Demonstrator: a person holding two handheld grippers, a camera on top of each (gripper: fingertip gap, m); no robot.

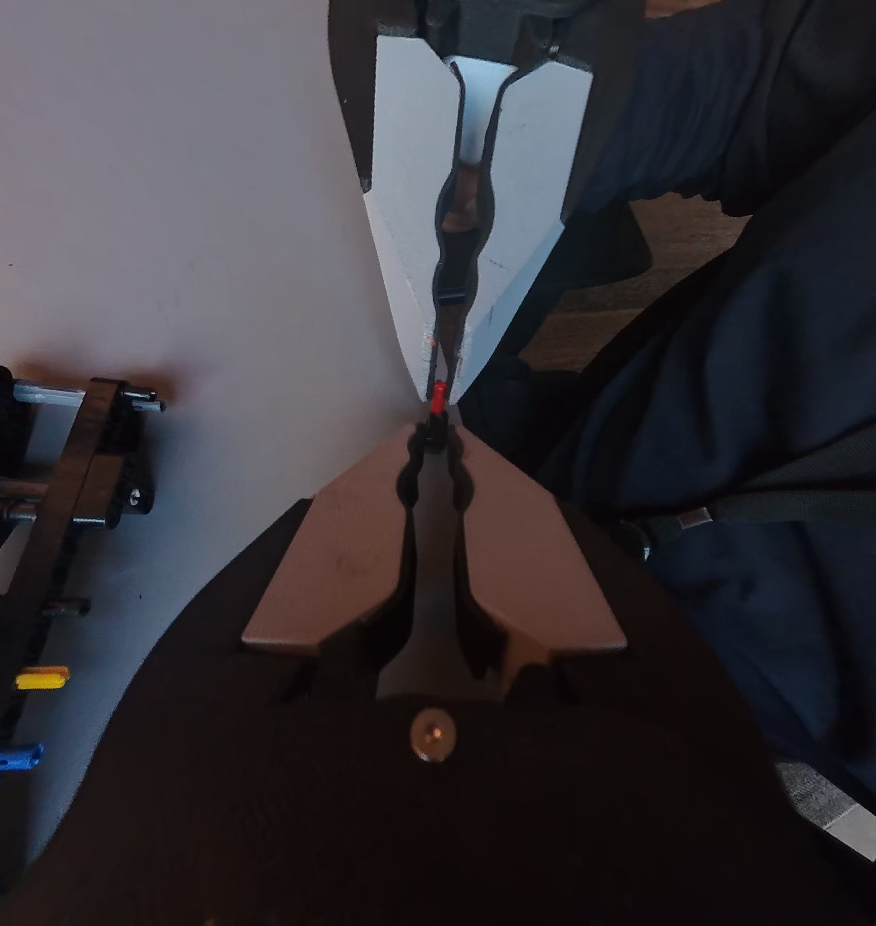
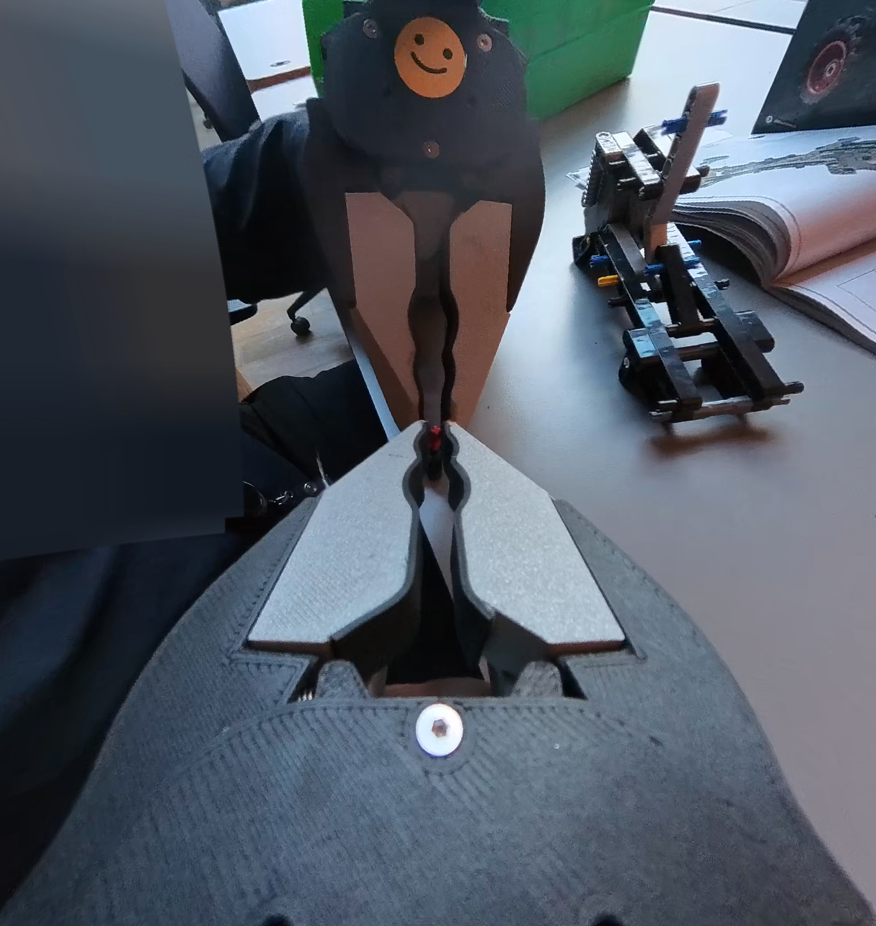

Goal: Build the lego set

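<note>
The two tongs meet tip to tip just past the edge of the pale surface [image 1: 175, 200]. Between them sits a tiny lego piece, half red and half black. It is a thin pin, and its long side runs straight from one pair of tongs to the other.

In the left wrist view, the left tongs [image 1: 433, 435] are squeezed together on the black end of the pin [image 1: 433, 433]. The red end [image 1: 439, 393] pokes out toward the right tongs [image 1: 441, 396], which are pinched on it.

In the right wrist view, the right tongs [image 2: 433, 441] grip the small red and black pin [image 2: 434, 443] at their tips. The left tongs [image 2: 433, 408] come down from above to meet it. They carry a round orange smiley face [image 2: 429, 56].

The big black lego frame [image 2: 676, 310] lies well apart on the surface, off to the right. It is long and thin, and one grey beam [image 2: 681, 165] sticks up from it. Small blue pins [image 2: 653, 269] and a yellow pin [image 2: 608, 280] stick out of its sides. An open instruction booklet [image 2: 801, 240] lies just beside the frame. A green box [image 2: 576, 50] stands farther back.

A person in dark blue clothing [image 1: 776, 351] sits close behind the tongs.
</note>
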